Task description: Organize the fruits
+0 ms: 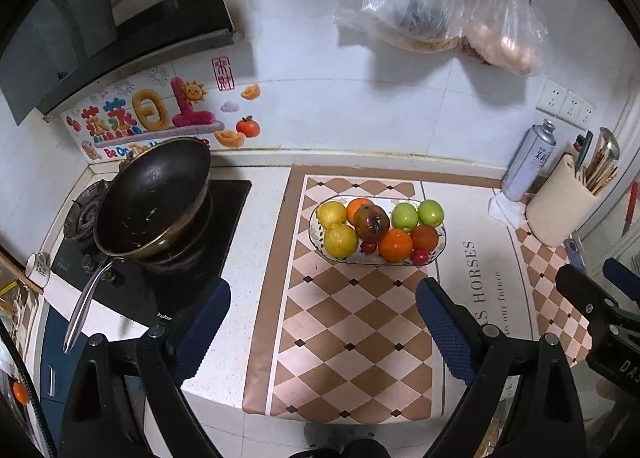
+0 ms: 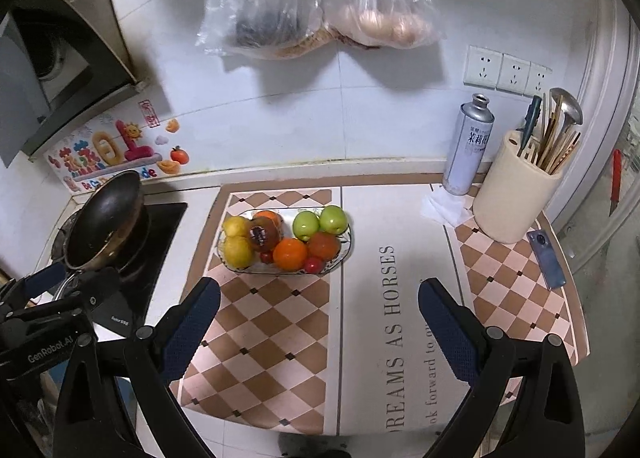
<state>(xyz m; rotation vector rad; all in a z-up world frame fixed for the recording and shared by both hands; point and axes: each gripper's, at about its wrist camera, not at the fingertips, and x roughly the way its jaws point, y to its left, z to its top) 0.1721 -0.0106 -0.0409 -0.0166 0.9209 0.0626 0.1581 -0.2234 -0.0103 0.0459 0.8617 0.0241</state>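
Observation:
An oval patterned plate [image 1: 439, 248] [image 2: 347, 248] sits on the checkered mat and holds two lemons [image 1: 340, 240] [image 2: 237, 251], oranges [image 1: 395, 245] [image 2: 290, 254], two green apples [image 1: 405, 215] [image 2: 306, 224], a dark reddish-brown fruit [image 1: 372, 221] [image 2: 264, 234] and small red fruits [image 1: 419, 256] [image 2: 314, 265]. My left gripper [image 1: 323, 308] is open and empty, hovering above the mat in front of the plate. My right gripper [image 2: 319, 308] is open and empty, in front of the plate and to its right. Each gripper shows at the edge of the other's view.
A dark wok [image 1: 154, 198] [image 2: 105, 218] sits on the gas stove at left. A spray can [image 2: 468, 144], a cream utensil holder [image 2: 516, 194], a tissue [image 2: 444, 207] and a phone [image 2: 546, 258] stand at right. Plastic bags [image 2: 320, 6] hang on the wall.

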